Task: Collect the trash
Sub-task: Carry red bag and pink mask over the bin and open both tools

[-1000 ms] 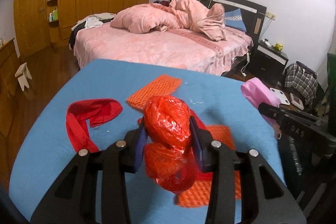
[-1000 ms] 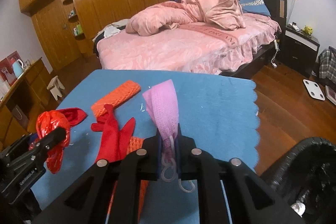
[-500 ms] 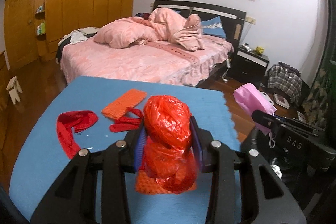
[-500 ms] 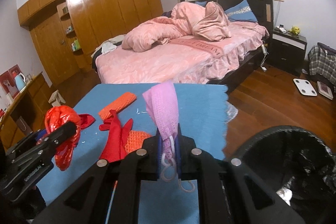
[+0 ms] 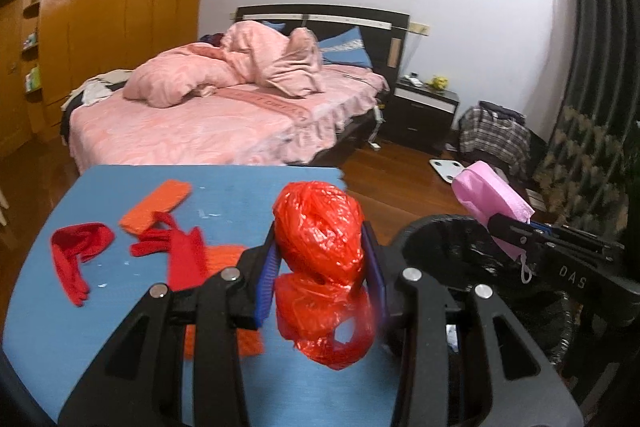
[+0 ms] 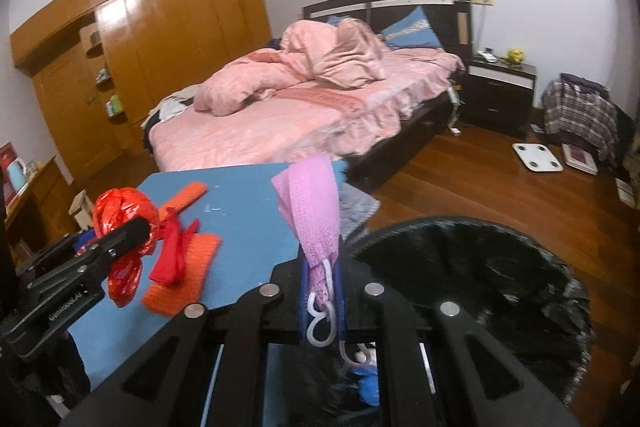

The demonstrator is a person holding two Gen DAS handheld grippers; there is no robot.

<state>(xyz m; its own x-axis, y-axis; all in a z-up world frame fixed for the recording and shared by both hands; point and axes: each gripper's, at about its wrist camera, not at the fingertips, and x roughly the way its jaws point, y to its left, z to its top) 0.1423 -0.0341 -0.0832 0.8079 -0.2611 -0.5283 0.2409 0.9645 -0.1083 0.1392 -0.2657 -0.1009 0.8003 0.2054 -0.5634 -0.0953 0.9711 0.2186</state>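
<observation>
Clearly our left gripper (image 5: 320, 267) clenches the red bag (image 5: 320, 247) short of the bin (image 5: 440, 247), right gripper (image 6: 322, 291) pinching the pink mask (image 6: 314, 211) at its rim, so early release drops either outside.

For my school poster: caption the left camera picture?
Left gripper carries a crumpled red bag toward the bin.

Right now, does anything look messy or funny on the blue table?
Yes. Red cloth scraps and orange mesh pieces lie scattered and crumpled across the blue table, not yet in the black bin.
</observation>
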